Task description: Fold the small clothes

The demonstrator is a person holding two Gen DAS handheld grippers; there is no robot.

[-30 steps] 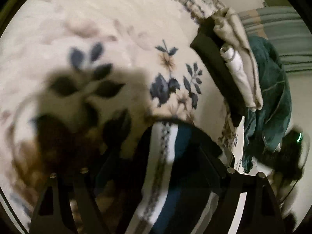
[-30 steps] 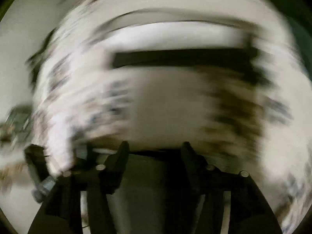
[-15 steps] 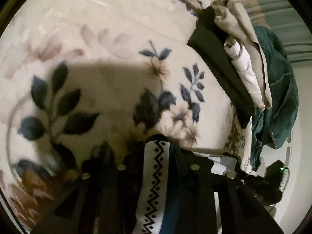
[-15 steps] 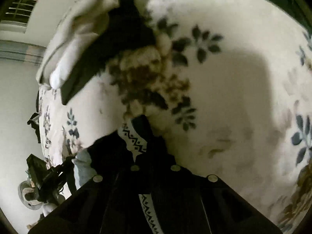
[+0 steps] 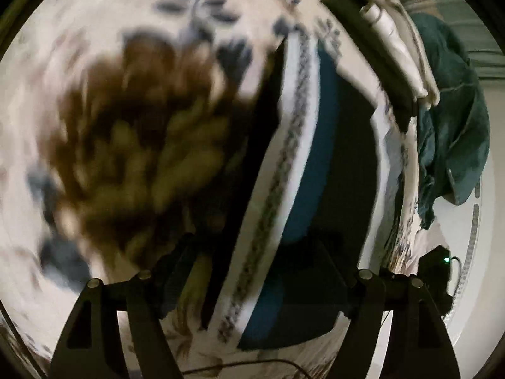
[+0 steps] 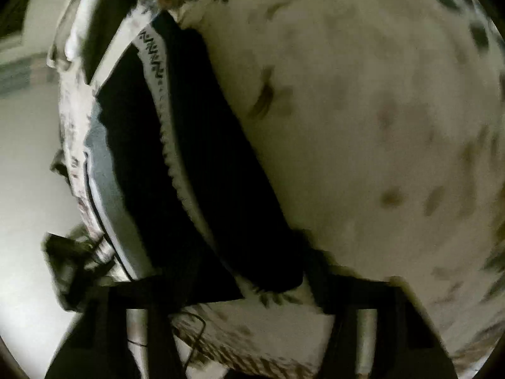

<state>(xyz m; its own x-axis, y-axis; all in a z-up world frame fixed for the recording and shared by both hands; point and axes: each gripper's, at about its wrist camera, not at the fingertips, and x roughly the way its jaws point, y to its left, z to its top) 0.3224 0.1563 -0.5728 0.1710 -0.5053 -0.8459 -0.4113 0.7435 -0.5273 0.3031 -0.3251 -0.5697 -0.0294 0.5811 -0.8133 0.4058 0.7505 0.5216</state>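
bed with a cream floral blanket (image 5: 94, 25) fills both views; a large brown flower print (image 5: 142, 145) sits left of centre in the left wrist view, blurred. task item: one small garment (image 5: 293, 158), dark with a white band carrying a zigzag pattern and a blue band beside it, lies stretched out flat on the blanket, running from the near edge of the bed away toward the upper right. a teal cloth (image 5: 451, 110) hangs over the far right edge of the bed. a stack of folded clothes (image 5: 388, 47), black, beige and white, rests on the blanket just beyond the garment's far end, beside the teal cloth. left claw (image 5: 252, 262): jaws wide and just been opening, the near end of the garment between them, pads not pressing on it. right claw (image 6: 243, 284): jaws stand wide in its own blurred view and have just been opening, a dark corner of the garment between them, no grip seen. a black device with a green light (image 5: 438, 265) sits below the bed edge at lower right.
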